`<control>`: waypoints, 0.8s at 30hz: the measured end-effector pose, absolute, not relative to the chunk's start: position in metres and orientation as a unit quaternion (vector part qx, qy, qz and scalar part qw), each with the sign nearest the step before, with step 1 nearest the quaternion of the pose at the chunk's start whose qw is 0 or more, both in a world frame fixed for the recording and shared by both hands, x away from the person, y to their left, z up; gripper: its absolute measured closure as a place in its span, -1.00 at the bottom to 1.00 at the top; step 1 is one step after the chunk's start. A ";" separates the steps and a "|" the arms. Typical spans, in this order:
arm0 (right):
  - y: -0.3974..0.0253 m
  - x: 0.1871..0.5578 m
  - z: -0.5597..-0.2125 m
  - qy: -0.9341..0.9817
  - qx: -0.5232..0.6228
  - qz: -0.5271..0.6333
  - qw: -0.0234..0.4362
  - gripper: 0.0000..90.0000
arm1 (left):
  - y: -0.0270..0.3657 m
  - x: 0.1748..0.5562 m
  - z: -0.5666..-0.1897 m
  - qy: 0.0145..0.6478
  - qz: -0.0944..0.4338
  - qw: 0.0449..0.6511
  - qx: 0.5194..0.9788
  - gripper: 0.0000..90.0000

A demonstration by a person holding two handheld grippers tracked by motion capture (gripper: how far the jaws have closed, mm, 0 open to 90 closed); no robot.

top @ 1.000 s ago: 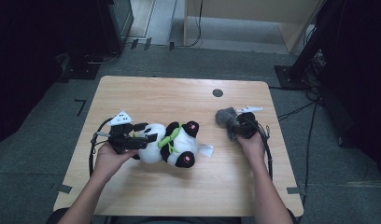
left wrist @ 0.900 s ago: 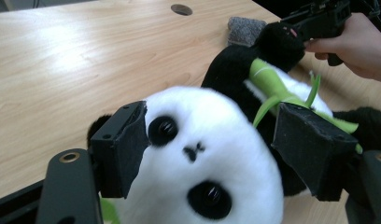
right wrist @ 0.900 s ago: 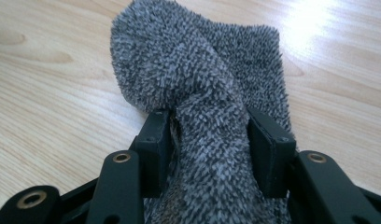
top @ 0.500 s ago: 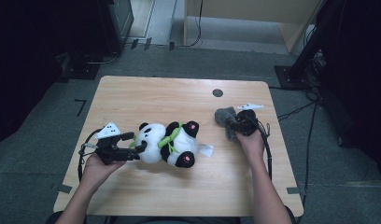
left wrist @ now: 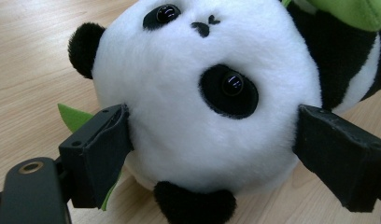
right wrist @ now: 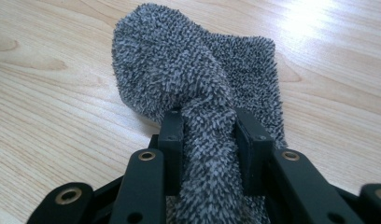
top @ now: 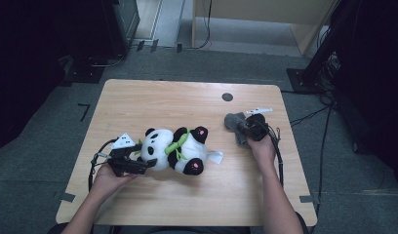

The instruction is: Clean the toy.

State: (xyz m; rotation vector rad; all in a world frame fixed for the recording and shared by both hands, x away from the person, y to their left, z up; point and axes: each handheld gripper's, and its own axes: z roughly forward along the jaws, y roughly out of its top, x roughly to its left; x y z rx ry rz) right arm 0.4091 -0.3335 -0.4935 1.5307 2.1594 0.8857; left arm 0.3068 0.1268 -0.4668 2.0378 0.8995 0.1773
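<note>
A black-and-white plush panda (top: 177,148) with a green bamboo piece lies on its back mid-table, head to the left. My left gripper (top: 147,165) is open at the head. In the left gripper view its jaws flank the panda's head (left wrist: 202,93), and both pads brush the fur. My right gripper (top: 248,127) is shut on a grey fuzzy cloth (top: 233,122) at the table's right. In the right gripper view its jaws pinch a bunched fold of the cloth (right wrist: 179,70), whose far part lies on the wood.
The wooden table (top: 187,102) has a small dark round mark (top: 227,96) near its far edge. A white tag (top: 215,157) sticks out from the panda's right side. Dark floor, cables and furniture legs surround the table.
My left gripper drew back to the left from the panda, then came in again at its head, a little nearer the front edge. The panda and the right gripper stayed put.
</note>
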 end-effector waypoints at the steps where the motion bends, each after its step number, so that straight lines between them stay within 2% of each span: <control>1: -0.334 0.409 -0.494 0.760 0.543 0.316 0.169 0.51 | 0.127 0.307 -0.468 0.362 0.072 0.440 0.819 -0.74; 9: -0.334 0.410 -0.497 0.758 0.546 0.316 0.165 0.47 | 0.121 0.311 -0.484 0.333 0.082 0.434 0.833 -1.00; 13: -0.334 0.410 -0.498 0.760 0.545 0.314 0.164 0.43 | 0.120 0.314 -0.486 0.342 0.078 0.444 0.825 -1.00; 18: -0.333 0.411 -0.499 0.760 0.544 0.314 0.165 0.27 | 0.121 0.318 -0.490 0.350 0.066 0.453 0.817 -1.00; 24: -0.331 0.411 -0.500 0.763 0.543 0.310 0.166 0.27 | 0.122 0.321 -0.493 0.355 0.054 0.465 0.809 -1.00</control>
